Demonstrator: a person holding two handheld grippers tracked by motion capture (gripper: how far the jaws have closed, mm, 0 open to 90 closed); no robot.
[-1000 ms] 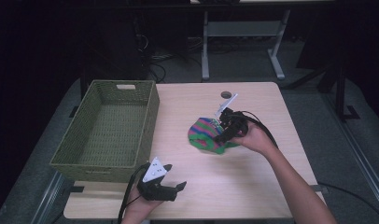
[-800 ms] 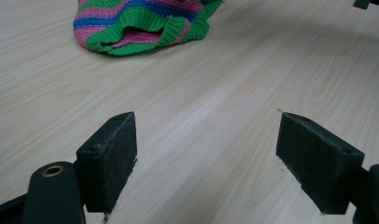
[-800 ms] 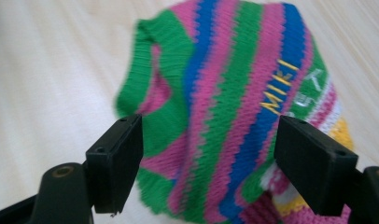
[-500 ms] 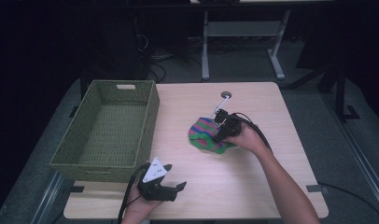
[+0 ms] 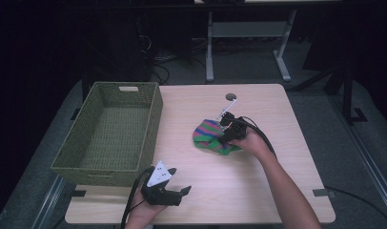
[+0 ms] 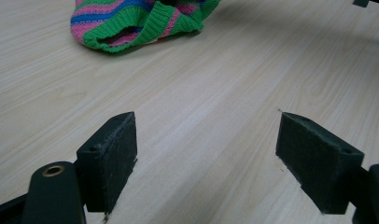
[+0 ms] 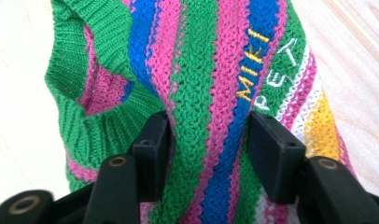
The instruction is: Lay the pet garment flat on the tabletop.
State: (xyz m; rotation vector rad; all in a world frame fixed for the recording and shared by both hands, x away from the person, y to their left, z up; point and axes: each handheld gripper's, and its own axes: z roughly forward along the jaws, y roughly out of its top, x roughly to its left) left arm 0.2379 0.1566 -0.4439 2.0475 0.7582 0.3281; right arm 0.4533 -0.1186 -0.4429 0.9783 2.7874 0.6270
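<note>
A striped knit garment (image 5: 208, 138) in green, pink and blue lies bunched on the wooden table (image 5: 277, 181), right of centre. In the right gripper view the garment (image 7: 201, 70) carries the stitched words "MIKI PET". My right gripper (image 5: 227, 134) sits on its right edge. Both jaws of the right gripper (image 7: 208, 140) press a fold of the knit between them. My left gripper (image 5: 181, 193) rests near the table's front edge, left of centre. The left gripper (image 6: 206, 158) stands open over bare wood, with the garment (image 6: 131, 23) farther ahead.
A green woven basket (image 5: 156, 114) stands at the table's left side, with nothing visible inside. A small round grey disc (image 5: 230, 97) lies on the table behind the garment. Bare wood stretches between the two grippers.
My right gripper has dropped lower onto the garment and shifted slightly toward the person. The left gripper has stayed in place.
</note>
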